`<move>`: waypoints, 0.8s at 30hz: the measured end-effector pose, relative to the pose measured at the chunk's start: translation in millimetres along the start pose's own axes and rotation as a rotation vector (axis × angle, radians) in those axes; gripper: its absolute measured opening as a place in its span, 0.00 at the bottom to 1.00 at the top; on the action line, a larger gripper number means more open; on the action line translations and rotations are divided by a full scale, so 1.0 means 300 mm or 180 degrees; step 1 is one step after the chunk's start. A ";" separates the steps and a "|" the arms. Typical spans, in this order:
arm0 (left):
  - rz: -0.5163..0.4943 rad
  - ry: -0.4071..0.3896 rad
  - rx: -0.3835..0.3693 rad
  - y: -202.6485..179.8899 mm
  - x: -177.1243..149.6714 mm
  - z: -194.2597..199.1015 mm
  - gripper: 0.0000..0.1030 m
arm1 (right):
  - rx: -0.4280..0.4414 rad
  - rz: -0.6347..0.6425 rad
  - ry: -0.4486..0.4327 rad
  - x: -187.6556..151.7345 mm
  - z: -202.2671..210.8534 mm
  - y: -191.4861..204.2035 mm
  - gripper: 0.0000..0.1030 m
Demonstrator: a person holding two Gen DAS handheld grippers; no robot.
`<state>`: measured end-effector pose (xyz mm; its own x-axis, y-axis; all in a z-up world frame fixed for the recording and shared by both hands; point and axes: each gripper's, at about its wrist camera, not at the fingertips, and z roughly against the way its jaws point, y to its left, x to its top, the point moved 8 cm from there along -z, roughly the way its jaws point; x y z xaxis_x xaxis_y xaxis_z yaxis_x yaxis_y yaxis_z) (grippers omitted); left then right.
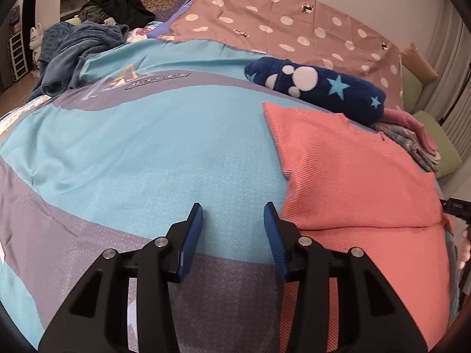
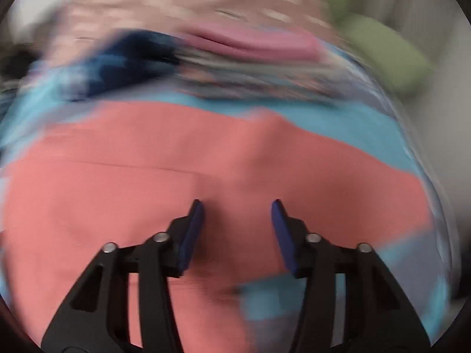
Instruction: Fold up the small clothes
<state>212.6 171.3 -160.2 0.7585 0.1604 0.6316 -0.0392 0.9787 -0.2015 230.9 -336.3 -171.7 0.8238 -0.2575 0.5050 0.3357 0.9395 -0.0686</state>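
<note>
A salmon-pink garment (image 1: 353,176) lies flat on the bed at the right of the left wrist view, with a fold line across its lower part. My left gripper (image 1: 234,209) is open and empty over the blue and grey bedspread (image 1: 132,153), just left of the garment's edge. In the blurred right wrist view the same garment (image 2: 147,191) fills the middle. My right gripper (image 2: 237,206) is open and empty just above it.
A rolled navy fleece with white dots and stars (image 1: 318,88) lies beyond the pink garment. Folded pink and patterned clothes (image 1: 412,135) are stacked at the right. A heap of dark clothes (image 1: 97,26) sits at the far left. Green cushions (image 2: 388,56) line the right edge.
</note>
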 end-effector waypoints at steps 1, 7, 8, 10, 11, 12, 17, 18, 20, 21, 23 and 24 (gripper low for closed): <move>0.0019 0.0000 -0.0110 -0.006 0.001 0.008 0.44 | 0.0109 -0.0141 -0.0028 0.000 0.015 -0.006 0.44; -0.0183 -0.0040 -0.0558 -0.103 -0.009 0.055 0.43 | 0.0745 0.0864 -0.0699 0.062 0.269 0.337 0.49; -0.0255 -0.0038 -0.0532 -0.115 -0.014 0.054 0.43 | 0.0954 0.1048 -0.0692 0.059 0.299 0.422 0.49; -0.0262 0.0004 -0.0554 -0.126 -0.022 0.038 0.42 | 0.1341 0.1433 -0.0608 0.047 0.344 0.620 0.49; -0.0227 0.0034 -0.0576 -0.125 -0.023 0.029 0.41 | 0.1516 0.1651 -0.0566 0.040 0.360 0.739 0.49; -0.0182 0.0075 -0.0598 -0.120 -0.025 0.015 0.35 | 0.1603 0.1788 -0.0533 0.032 0.366 0.823 0.49; 0.0084 0.0131 -0.0821 -0.082 -0.014 -0.015 0.28 | 0.1964 0.2239 -0.0174 0.026 0.313 1.209 0.49; 0.0122 0.0109 -0.0865 -0.078 -0.008 -0.015 0.28 | 0.1932 0.2304 -0.0166 0.022 0.302 1.243 0.49; 0.0160 0.0089 -0.0890 -0.080 -0.006 -0.018 0.28 | 0.1869 0.2408 -0.0068 0.015 0.276 1.332 0.54; 0.0162 0.0094 -0.0907 -0.082 -0.005 -0.022 0.28 | 0.1862 0.2431 -0.0010 0.015 0.256 1.360 0.58; 0.0154 0.0096 -0.0960 -0.097 -0.005 -0.030 0.32 | 0.1829 0.2523 0.0101 0.012 0.205 1.400 0.58; 0.0148 0.0095 -0.0977 -0.103 -0.003 -0.033 0.34 | 0.1766 0.2602 0.0135 0.003 0.181 1.416 0.57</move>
<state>219.7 139.7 -161.8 0.7795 0.1958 0.5950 0.1204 0.8853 -0.4491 349.5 74.7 -153.8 0.7261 0.5199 0.4500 -0.5965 0.8018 0.0360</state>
